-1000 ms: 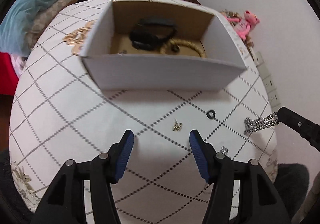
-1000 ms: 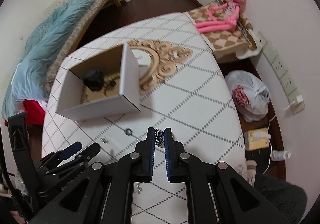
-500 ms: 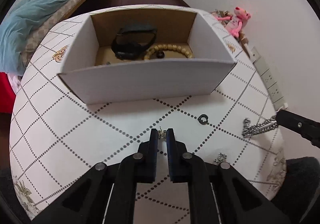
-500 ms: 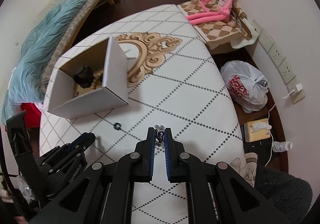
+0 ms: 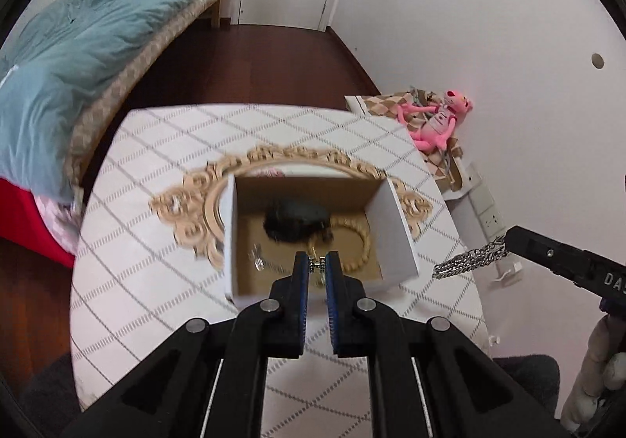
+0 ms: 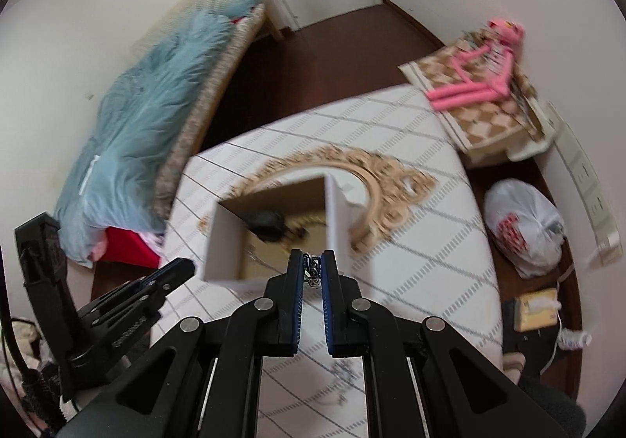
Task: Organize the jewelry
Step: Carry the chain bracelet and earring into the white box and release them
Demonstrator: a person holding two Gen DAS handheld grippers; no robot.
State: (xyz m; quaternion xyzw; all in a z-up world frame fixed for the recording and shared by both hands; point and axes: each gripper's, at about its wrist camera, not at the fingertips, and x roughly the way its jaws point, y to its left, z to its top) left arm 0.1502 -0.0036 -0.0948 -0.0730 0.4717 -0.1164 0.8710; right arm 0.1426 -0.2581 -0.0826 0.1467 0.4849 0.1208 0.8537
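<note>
A white cardboard box stands open on the checked table, holding a black band, a gold bead bracelet and small silver pieces. My left gripper hangs above the box's near side, shut on a small gold earring. My right gripper is shut on a silver chain, which dangles in the left wrist view to the right of the box. Both grippers are lifted off the table.
An ornate gold-framed mirror lies under and behind the box. Small jewelry pieces lie on the tablecloth near the front. A bed with a teal quilt is at left, a pink plush toy and a plastic bag at right.
The left gripper shut on the gold earring on the table and lifted it up over the box. The right gripper rose with the silver chain still clamped.
</note>
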